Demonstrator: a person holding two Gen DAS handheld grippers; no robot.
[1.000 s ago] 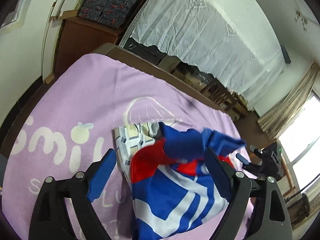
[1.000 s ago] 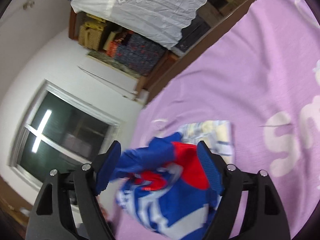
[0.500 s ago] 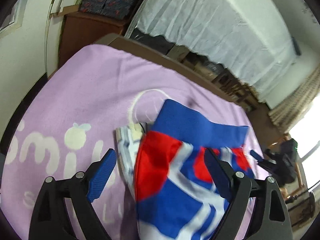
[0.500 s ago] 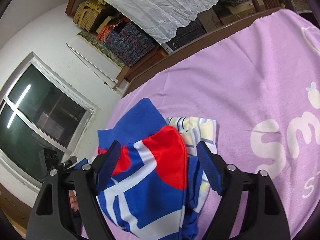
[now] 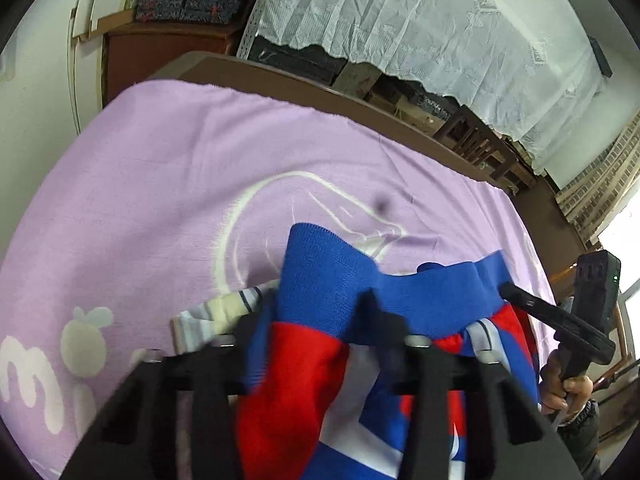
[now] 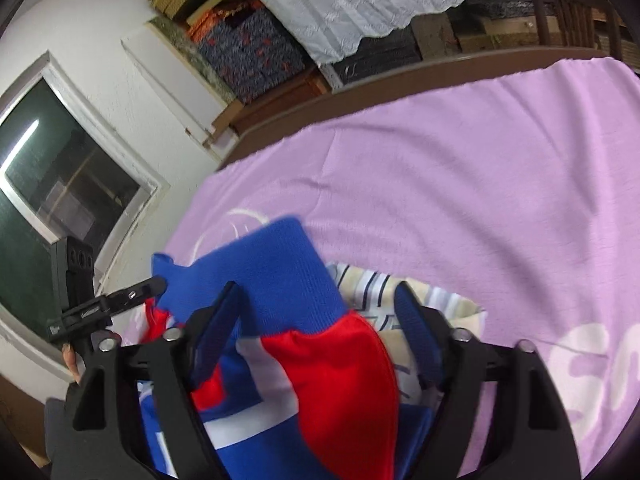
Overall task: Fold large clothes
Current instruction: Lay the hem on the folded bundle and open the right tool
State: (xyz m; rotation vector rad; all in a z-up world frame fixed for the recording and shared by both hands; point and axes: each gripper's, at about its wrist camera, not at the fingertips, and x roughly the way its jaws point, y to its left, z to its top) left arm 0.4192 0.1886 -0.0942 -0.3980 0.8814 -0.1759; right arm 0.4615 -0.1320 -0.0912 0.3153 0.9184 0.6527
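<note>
While both sets of jaws have just been closing on the blue-and-red garment (image 5: pixel 320 308) near the purple blanket's (image 5: pixel 192 168) near edge, the left gripper (image 5: pixel 316 324) pinches cloth; the right gripper (image 6: pixel 316 320) looks half-closed, so its side may slip and skew the fold.

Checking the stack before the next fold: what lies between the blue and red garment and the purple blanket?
A folded striped cloth lies under the blue and red garment on the purple blanket; the right wrist view shows it best.

Left gripper (image 5: pixel 316 320) closing around jersey (image 5: pixel 320 280) (blurred).
</note>
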